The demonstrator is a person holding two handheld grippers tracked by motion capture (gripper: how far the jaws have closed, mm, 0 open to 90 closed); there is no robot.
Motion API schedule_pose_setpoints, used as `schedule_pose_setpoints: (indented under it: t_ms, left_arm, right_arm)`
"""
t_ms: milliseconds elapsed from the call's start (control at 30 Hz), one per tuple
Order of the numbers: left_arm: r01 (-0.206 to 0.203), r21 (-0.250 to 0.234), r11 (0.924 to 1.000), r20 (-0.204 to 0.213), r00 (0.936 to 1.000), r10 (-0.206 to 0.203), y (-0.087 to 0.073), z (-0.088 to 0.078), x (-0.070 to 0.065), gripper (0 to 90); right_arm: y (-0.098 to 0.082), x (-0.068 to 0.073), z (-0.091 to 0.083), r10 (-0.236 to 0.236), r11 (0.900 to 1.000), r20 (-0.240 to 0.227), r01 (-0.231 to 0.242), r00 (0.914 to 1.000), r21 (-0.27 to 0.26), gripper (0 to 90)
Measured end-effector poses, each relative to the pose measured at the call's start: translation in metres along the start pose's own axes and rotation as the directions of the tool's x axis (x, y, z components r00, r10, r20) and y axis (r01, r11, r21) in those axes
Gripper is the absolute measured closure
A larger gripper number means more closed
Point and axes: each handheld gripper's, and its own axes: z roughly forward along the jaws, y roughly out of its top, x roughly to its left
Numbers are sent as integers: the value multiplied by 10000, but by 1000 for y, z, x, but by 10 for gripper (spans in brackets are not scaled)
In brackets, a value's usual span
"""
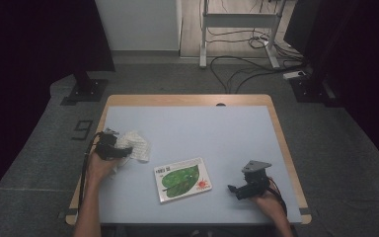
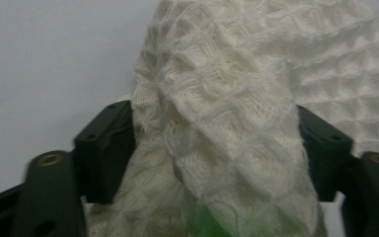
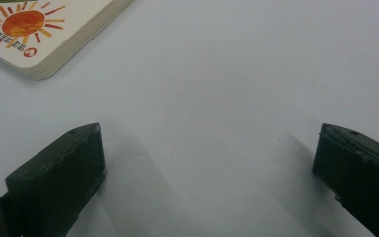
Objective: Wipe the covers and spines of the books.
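Grasping step: left gripper [image 2: 212,148] jaws clamped on white waffle cloth [image 1: 135,144] at worktop [image 1: 227,128] left edge; right gripper [image 3: 207,168] jaws spread, empty; next, lifting cloth clear.

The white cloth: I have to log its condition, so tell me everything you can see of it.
The white cloth is a waffle-weave textile, off-white, soft and crumpled into a bunch rather than spread flat. It lies on the pale blue table near its left edge, apart from the book. The left gripper has its jaws on either side of a gathered fold and pressing on it. Something green shows beneath the fold; what it is cannot be told.
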Motion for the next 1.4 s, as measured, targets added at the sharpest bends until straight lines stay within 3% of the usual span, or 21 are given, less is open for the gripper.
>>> schedule_pose_setpoints:
  t_ms: [200, 300, 600, 867, 1167, 1400]
  left_arm:
    - [-27, -17, 10000, 387, 9992, 28, -1, -1, -7, 638]
    - [-32, -91, 10000, 311, 9995, 34, 0, -4, -8, 704]
    - [-122, -609, 9981, 767, 9969, 168, 4, -32, -14, 708]
    - [-725, -1044, 9919, 1096, 9904, 840, 10, -59, -35, 700]
    - [-1264, -1205, 9846, 1743, 9737, 1463, 13, -78, -72, 693]
    - [-1976, -1056, 9746, 2165, 9520, 2164, 12, -75, -103, 687]
  right_arm:
    - [0, 0, 0, 0, 10000, 4, 0, 10000, -1, 0]
    - [0, 0, 0, -2, 10000, 3, 2, 10000, -2, 0]
    - [0, 0, 0, 0, 10000, 3, 0, 10000, -3, 0]
    - [0, 0, 0, -1, 10000, 3, 1, 10000, -5, 0]
    - [0, 0, 0, -2, 10000, 5, 2, 10000, -5, 0]
    - [0, 0, 0, -1, 10000, 6, 1, 10000, -2, 0]
